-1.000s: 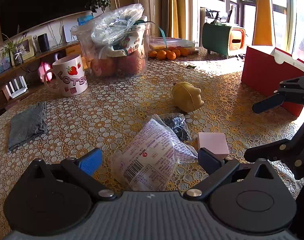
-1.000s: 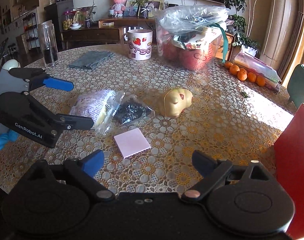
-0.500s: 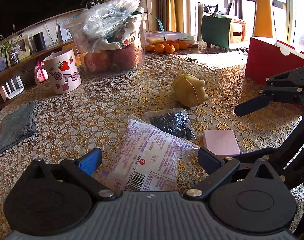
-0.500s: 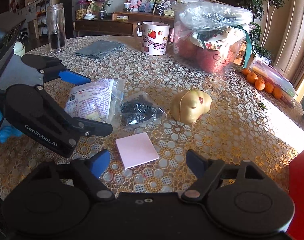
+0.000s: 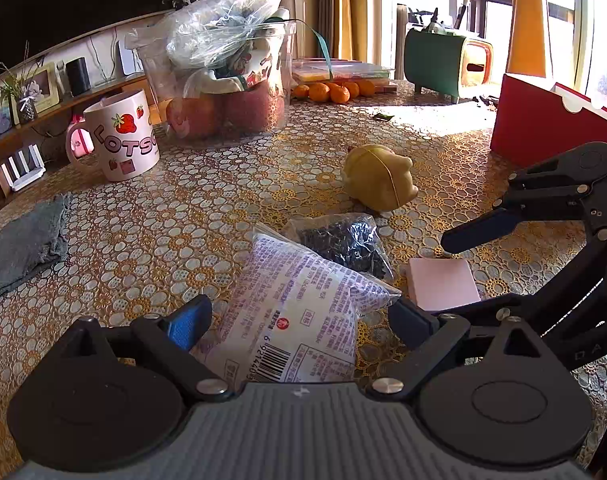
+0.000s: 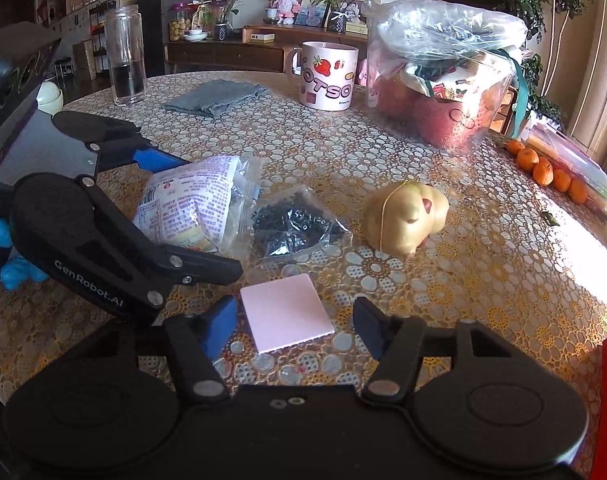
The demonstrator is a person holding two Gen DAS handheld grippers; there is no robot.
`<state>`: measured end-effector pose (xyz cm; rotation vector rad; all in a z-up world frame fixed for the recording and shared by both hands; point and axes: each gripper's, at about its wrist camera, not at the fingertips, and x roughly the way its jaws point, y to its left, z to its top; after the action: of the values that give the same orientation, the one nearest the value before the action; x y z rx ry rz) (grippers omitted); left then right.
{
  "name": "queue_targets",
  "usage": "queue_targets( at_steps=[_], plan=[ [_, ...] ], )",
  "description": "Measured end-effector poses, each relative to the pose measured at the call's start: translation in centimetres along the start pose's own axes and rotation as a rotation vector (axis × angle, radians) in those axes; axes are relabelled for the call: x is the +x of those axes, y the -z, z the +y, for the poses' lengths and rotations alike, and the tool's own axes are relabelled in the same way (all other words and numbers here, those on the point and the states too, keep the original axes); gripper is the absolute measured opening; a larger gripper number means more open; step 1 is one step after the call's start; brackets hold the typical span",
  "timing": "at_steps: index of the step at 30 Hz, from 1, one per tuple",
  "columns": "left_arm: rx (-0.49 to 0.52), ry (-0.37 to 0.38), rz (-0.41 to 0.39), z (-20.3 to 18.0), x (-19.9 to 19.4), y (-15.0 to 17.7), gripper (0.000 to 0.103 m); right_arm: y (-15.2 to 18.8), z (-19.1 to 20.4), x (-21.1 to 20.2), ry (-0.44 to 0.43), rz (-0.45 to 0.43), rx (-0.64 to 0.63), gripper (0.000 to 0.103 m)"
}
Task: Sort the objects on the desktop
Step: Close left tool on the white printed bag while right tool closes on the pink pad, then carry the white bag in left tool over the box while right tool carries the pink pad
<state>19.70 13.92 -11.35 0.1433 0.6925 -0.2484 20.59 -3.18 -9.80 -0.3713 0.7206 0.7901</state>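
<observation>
A white printed snack packet (image 5: pixel 299 312) lies on the table between the open jaws of my left gripper (image 5: pixel 299 320); it also shows in the right wrist view (image 6: pixel 191 208). A small bag of black bits (image 5: pixel 343 240) (image 6: pixel 295 224) lies just beyond it. A pink pad (image 6: pixel 285 314) (image 5: pixel 441 284) lies flat between the open jaws of my right gripper (image 6: pixel 295 324). A golden pig figure (image 6: pixel 405 216) (image 5: pixel 379 184) stands farther out. Neither gripper touches its object that I can see.
A strawberry mug (image 5: pixel 119 140), a clear tub of apples under plastic (image 5: pixel 223 88), a grey cloth (image 5: pixel 27 240), tangerines (image 5: pixel 331 92), a red box (image 5: pixel 551 120) and a glass jar (image 6: pixel 125 66) stand around the patterned table (image 5: pixel 183 208).
Both grippers have moved forward and down. The packet now sits between the left jaws and the pink pad between the right jaws. Both stay open.
</observation>
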Motion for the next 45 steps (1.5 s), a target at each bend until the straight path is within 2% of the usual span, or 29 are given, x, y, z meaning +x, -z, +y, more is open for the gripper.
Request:
queue_targets(
  at_steps=[4, 6, 10, 14, 20, 28, 45],
  plan=[
    [0.011, -0.009, 0.0, -0.2, -0.1, 0.0, 0.092, 0.0, -0.3, 0.0, -0.021, 0.002, 0.023, 0.06],
    [0.01, -0.003, 0.001, -0.3, -0.2, -0.1, 0.079, 0.1, -0.3, 0.0, -0.027, 0.001, 0.026, 0.058],
    [0.01, -0.027, 0.005, -0.8, -0.4, -0.2, 0.07, 0.1, 0.1, -0.2, -0.034, 0.0, 0.02, 0.047],
    [-0.019, -0.035, 0.008, -1.1, -0.9, -0.2, 0.058, 0.4, 0.4, -0.6, -0.019, -0.001, 0.02, 0.047],
    [-0.042, -0.076, 0.036, -2.2, -1.5, -0.1, 0.055, 0.9, 0.1, -1.5, -0.007, 0.006, 0.034, 0.046],
    [-0.09, -0.106, 0.062, -4.6, -3.1, -0.4, 0.054, 2.4, -1.4, -4.8, 0.023, -0.023, 0.094, 0.046],
    [-0.035, -0.078, 0.017, -14.9, -8.6, -4.6, 0.054, 6.1, -5.0, -15.0, 0.076, -0.135, 0.206, 0.046]
  ],
)
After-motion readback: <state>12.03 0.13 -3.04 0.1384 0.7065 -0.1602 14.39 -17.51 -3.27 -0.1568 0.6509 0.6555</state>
